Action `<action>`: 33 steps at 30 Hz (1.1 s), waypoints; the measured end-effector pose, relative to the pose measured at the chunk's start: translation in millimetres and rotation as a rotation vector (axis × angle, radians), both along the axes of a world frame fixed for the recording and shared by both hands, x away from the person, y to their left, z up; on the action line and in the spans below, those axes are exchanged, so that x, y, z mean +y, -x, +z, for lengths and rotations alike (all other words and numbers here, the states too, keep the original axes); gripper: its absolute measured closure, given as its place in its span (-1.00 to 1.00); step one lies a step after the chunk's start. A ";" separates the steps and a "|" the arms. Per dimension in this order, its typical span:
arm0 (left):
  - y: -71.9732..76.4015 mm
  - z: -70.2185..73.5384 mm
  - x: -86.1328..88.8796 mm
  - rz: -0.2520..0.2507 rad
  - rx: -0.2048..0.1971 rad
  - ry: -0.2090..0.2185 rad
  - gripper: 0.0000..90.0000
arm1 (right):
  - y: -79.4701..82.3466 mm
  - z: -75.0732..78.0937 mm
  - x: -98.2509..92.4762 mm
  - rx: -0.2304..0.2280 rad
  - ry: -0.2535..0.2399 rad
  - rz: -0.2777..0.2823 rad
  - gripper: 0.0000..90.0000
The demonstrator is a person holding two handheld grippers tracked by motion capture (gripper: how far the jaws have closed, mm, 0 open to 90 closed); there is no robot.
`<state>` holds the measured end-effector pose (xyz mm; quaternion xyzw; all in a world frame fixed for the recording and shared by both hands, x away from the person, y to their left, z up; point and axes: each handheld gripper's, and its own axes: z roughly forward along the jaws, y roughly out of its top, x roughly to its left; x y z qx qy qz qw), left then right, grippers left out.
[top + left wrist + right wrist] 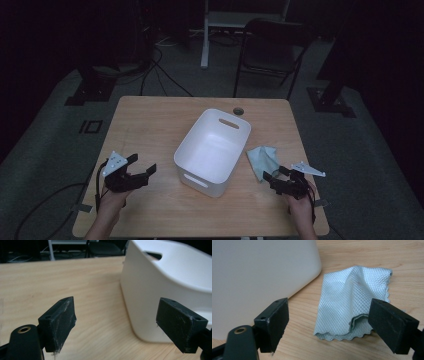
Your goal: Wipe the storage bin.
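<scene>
The pale cloth (pixel 352 302) lies rumpled on the table (pixel 150 120) just beside the white bin (pixel 212 150). Probably light and limp, best pinched at its raised fold. The right gripper (pixel 329 325) and left gripper (pixel 117 322) gape empty.

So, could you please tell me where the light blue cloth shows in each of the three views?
High view: the cloth lies right of centre on the table, between the white bin and the right gripper.
Left gripper view: the cloth is not in it.
Right gripper view: the cloth lies at centre, just beyond the open jaws.
Shared landmark: the white bin.
</scene>
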<state>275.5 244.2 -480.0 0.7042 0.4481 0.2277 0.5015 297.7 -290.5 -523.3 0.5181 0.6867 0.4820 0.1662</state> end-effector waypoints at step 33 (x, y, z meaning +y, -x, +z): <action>23.9 -57.0 29.8 0.159 0.132 -0.099 -0.64 | 14.8 -23.1 -5.3 0.031 0.089 -0.053 -0.64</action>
